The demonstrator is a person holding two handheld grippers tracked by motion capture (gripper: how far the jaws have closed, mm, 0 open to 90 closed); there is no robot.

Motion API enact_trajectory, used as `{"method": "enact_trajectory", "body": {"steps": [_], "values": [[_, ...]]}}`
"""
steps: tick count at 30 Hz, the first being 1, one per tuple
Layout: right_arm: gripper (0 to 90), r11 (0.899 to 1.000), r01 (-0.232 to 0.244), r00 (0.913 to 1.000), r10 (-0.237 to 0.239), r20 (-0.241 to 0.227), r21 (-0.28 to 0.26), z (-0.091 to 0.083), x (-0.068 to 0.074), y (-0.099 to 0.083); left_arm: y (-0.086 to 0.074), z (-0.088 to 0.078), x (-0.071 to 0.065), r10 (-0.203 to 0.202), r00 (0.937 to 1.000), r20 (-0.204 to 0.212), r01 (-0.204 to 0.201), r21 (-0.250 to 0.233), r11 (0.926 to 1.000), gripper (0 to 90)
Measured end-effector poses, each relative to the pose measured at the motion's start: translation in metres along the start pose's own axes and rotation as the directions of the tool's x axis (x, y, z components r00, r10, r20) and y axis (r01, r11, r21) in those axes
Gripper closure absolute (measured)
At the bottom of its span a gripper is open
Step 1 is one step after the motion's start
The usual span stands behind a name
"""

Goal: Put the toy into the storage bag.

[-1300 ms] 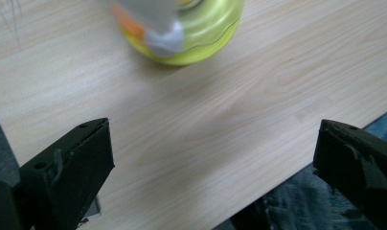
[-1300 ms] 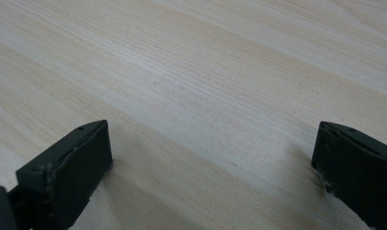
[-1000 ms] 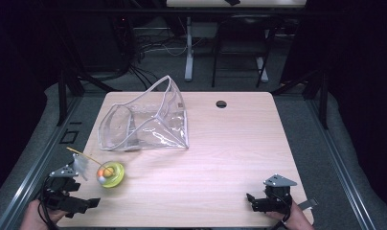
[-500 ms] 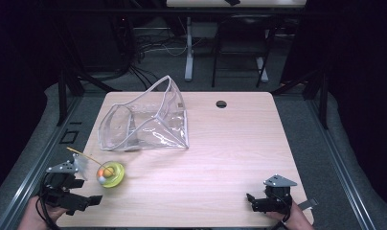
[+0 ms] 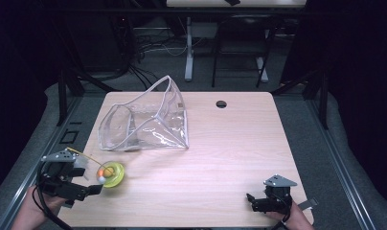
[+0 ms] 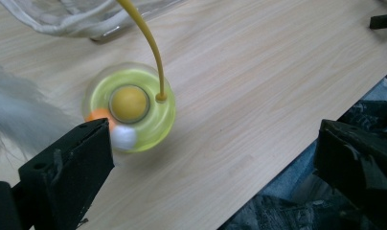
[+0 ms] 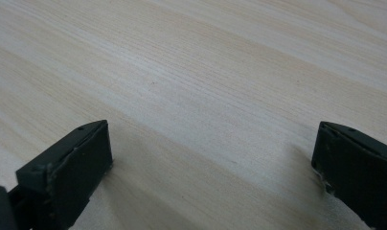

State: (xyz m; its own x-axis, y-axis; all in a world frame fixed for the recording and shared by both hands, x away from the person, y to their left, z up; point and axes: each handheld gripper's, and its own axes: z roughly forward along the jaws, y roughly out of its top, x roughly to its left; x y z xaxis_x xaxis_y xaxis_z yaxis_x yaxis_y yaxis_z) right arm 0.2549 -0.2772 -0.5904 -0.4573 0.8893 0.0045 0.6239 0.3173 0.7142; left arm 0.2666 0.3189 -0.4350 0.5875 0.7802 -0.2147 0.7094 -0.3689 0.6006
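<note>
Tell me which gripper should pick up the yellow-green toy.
Left. The left gripper sits open right beside the toy at the table's near left corner; the right gripper is far across, also open over bare wood.

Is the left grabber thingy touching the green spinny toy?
Cannot tell. In the left gripper view, one jaw of the left gripper overlaps the green toy's edge, but neither a gap nor contact shows plainly.

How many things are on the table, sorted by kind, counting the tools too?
Clear plastic bags: 1, the clear bag, lying open toward the far left.
Cat toys: 1, the yellow-green spinner toy with a wire wand, near the left edge.
Hand-held tools: 2, the left tool and the right tool, both with jaws apart.
Total: 4
</note>
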Motion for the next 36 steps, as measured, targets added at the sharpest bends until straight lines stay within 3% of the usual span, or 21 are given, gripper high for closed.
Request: {"method": "enact_trajectory", "body": {"steps": [10, 12, 16, 24, 31, 36], "values": [[0.0, 1.0, 0.0, 1.0, 0.0, 0.001, -0.001, 0.0, 0.0, 0.0, 0.018, 0.003, 0.005, 0.017, 0.9988, -0.045, -0.017, -0.005, 0.9998, 5.6], [0.0, 1.0, 0.002, 1.0, -0.002, 0.001, 0.0, 0.0, 0.0, 0.0, 0.022, 0.003, 0.005, 0.019, 0.9985, -0.051, -0.019, -0.005, 0.9998, 10.4], [0.0, 1.0, 0.003, 1.0, -0.003, 0.002, 0.0, 0.0, 0.0, 0.0, 0.028, 0.003, 0.008, 0.025, 0.9969, -0.075, -0.026, -0.011, 0.9996, 30.2], [0.0, 1.0, 0.0, 1.0, 0.0, 0.0, 0.0, 0.0, 0.0, 0.0, 0.037, 0.004, 0.014, 0.016, 0.995, -0.099, -0.017, -0.01, 0.9998, 48.8], [0.0, 1.0, 0.001, 1.0, -0.001, 0.002, 0.0, 0.0, 0.0, 0.0, 0.039, 0.002, 0.015, 0.029, 0.9953, -0.093, -0.031, -0.014, 0.9994, 68.6], [0.0, 1.0, 0.001, 1.0, -0.001, 0.003, -0.001, 0.0, 0.0, 0.0, 0.039, 0.0, 0.015, 0.034, 0.9945, -0.099, -0.035, -0.012, 0.9993, 75.8]]}}
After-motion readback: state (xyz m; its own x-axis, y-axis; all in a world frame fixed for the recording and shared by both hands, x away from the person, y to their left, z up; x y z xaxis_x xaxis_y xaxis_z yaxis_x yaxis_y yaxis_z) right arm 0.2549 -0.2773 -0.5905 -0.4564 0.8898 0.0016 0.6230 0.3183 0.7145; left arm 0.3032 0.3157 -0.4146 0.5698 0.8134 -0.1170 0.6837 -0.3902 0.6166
